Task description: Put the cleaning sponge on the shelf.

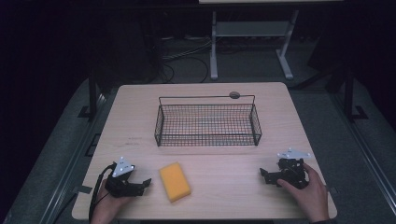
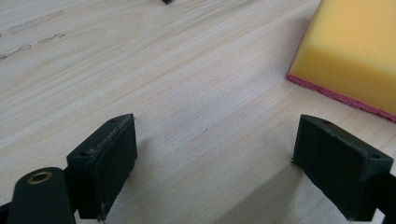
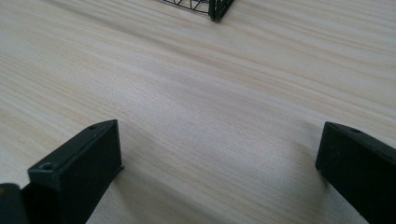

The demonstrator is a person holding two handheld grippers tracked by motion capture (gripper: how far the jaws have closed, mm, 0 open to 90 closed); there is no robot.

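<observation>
From the high view, the left gripper point(image 1: 145, 183) sits near the front edge of the wooden table point(image 1: 140, 107), held by the person's left hand point(image 1: 109, 205). Its jaws are wide apart and hold nothing. The yellow sponge point(image 1: 174, 181) lies flat on the table just beside this gripper, right in front of its jaw tips, but not touching them. The right gripper point(image 1: 264, 176) is held by the right hand point(image 1: 310, 189), well apart from the sponge, and its jaws point toward the sponge. The wire basket point(image 1: 208, 122) stands farther back, beyond both grippers and between them. In the left gripper view, the two black jaws stand wide open with only bare wood between them. The sponge point(image 2: 355, 51) is ahead of the jaw on the right side, close to it, and it has a thin red layer along its bottom. In the right gripper view, the right gripper's jaws are also spread wide with nothing between them. A corner of the basket point(image 3: 215, 7) shows far ahead of them.
</observation>
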